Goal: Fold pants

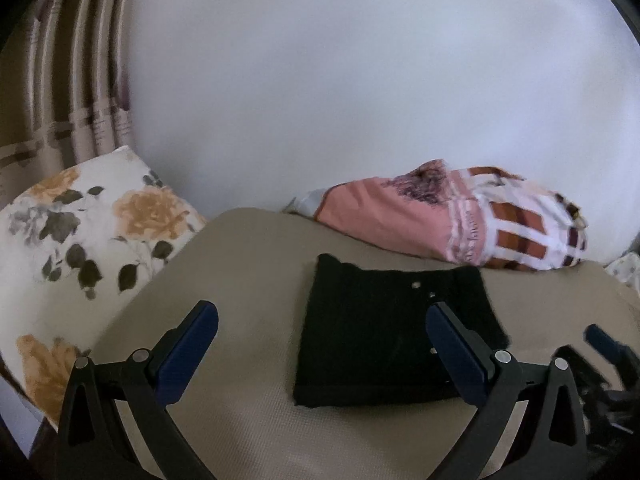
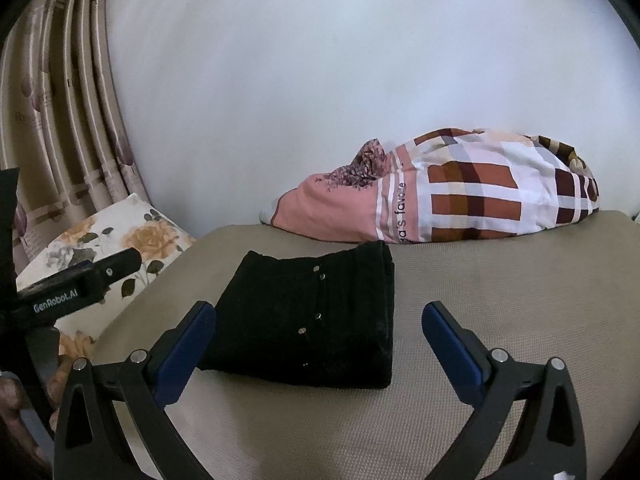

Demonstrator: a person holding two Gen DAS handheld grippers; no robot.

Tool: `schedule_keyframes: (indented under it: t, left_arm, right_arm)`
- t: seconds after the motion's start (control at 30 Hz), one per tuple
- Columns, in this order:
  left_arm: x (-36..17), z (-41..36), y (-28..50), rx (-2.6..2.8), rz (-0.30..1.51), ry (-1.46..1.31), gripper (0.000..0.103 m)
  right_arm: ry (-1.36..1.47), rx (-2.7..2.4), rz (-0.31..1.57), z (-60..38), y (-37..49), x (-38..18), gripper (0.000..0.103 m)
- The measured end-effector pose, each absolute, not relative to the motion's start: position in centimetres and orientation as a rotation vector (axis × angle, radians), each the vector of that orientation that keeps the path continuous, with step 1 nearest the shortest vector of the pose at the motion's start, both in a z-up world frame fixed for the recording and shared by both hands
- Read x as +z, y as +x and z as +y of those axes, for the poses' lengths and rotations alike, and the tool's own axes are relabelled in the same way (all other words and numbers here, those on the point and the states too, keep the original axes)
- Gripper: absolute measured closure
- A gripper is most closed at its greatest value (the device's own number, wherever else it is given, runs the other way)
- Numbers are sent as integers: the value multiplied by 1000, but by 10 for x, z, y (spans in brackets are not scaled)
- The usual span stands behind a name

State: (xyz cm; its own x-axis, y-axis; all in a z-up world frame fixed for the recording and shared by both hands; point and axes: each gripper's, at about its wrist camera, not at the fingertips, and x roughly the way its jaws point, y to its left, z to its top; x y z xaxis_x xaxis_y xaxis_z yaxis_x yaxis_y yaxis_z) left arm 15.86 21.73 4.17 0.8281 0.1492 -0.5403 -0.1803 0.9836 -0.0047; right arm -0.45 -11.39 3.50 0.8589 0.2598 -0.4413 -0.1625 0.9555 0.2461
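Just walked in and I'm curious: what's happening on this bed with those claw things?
A person holds a claw in each hand to fold clothes. The black pants already lie folded in a compact stack on the beige bed. Both the left claw and the right claw are open, holding nothing. A floral pillow and a bundled blanket sit behind.

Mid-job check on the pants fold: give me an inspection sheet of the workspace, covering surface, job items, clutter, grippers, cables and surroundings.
Surface: beige textured bed cover, flat.
Job's things: black pants folded into a compact rectangle, lying flat, silver buttons showing.
Clutter: pink and plaid bundle of bedding at the far edge, apart from the pants; floral pillow on the left.
Grippers: left gripper open, holding nothing, one finger over the pants in view; right gripper open, holding nothing.
Cables: nothing seen.
Surroundings: plain white wall, striped curtain on the left.
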Motion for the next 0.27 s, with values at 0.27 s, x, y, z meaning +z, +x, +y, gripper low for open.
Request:
schedule_keyframes:
  t: [0.27]
  left_arm:
    - [22,214,160,211,586,-44,0]
  right_arm:
    - [174,245,505,-112,2,30,0]
